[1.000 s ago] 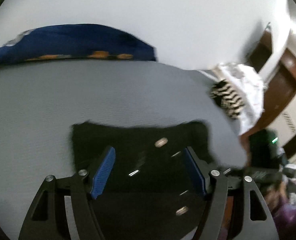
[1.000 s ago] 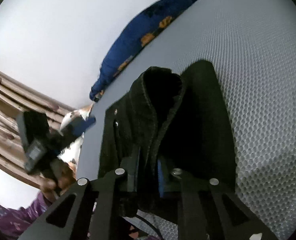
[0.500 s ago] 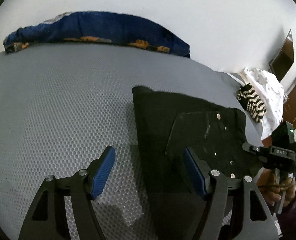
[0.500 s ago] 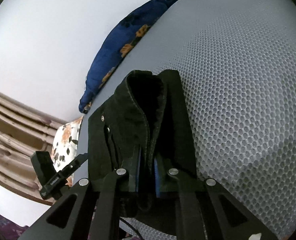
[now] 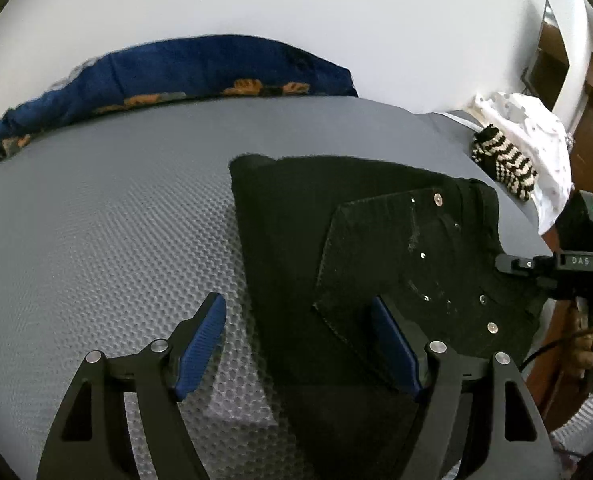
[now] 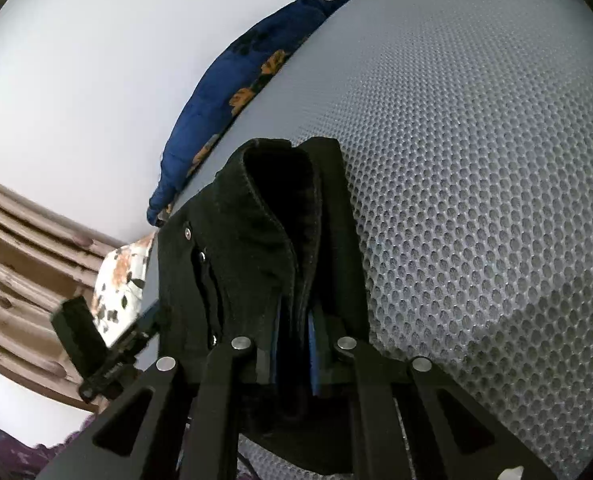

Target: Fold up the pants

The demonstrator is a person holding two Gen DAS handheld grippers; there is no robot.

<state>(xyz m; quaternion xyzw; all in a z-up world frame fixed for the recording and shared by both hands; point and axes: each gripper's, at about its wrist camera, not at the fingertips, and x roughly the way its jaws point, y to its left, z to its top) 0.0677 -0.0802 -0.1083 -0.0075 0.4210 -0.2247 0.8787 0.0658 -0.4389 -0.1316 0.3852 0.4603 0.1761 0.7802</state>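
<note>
On the grey honeycomb mattress [image 5: 96, 240], the black pants [image 5: 296, 220] lie folded near its right edge, studded pocket up. At the left, the left gripper [image 5: 300, 336] is opening its jaws; the fold's edge lies between them, neither pad pressing cloth. If it closes from this position, it may catch only the top layer and drag the fold askew. Further right, the right gripper [image 6: 296, 344] is clamped tight on a bunched ridge of the waistband. A pull there before the left has a hold would likely peel the layers open or slide the pants off the mattress.
</note>
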